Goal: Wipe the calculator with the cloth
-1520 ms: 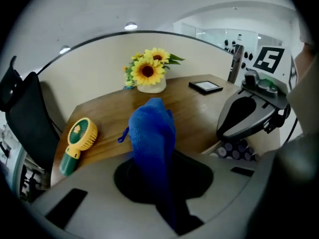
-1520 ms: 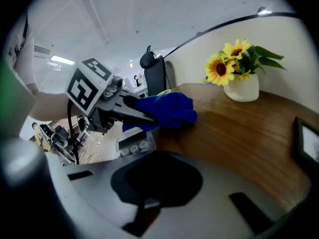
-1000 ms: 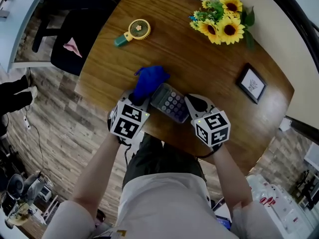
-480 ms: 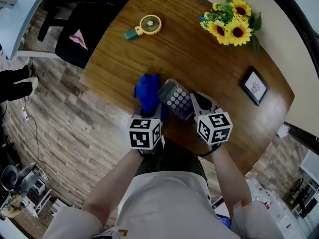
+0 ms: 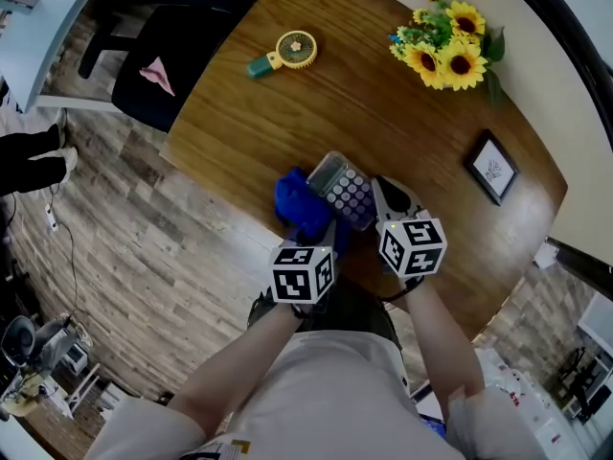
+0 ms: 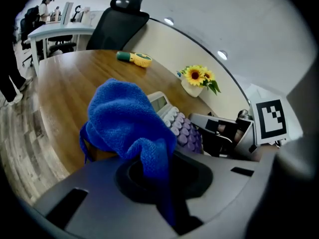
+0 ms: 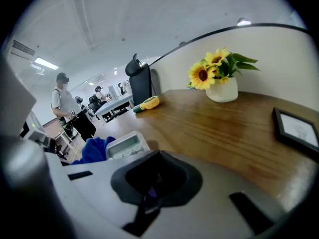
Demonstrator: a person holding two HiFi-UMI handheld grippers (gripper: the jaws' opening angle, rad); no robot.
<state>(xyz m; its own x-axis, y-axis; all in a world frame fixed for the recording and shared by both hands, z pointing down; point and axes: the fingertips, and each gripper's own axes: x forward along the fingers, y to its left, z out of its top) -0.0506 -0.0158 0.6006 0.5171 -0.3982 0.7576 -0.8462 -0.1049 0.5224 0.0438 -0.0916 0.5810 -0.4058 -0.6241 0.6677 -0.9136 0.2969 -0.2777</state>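
Note:
On the wooden table (image 5: 383, 103) near its front edge lies the grey calculator (image 5: 343, 190) with purple keys. The bunched blue cloth (image 5: 301, 205) presses against its left side. My left gripper (image 5: 322, 234) is shut on the cloth (image 6: 127, 123), which hangs out of the jaws and hides the fingertips; the calculator (image 6: 172, 121) lies just beyond it. My right gripper (image 5: 384, 199) is shut on the calculator's right end. In the right gripper view the calculator (image 7: 124, 144) sticks out to the left with the cloth (image 7: 94, 148) behind it.
A vase of sunflowers (image 5: 448, 46) stands at the table's far right, and a small framed picture (image 5: 492, 169) lies to the right. A yellow and green hand fan (image 5: 284, 53) lies far left. A black chair (image 5: 168, 65) stands past the left edge.
My left gripper has swung right and nearer with the cloth, dragging it from the calculator's far left corner down along its left side. The right gripper keeps its hold.

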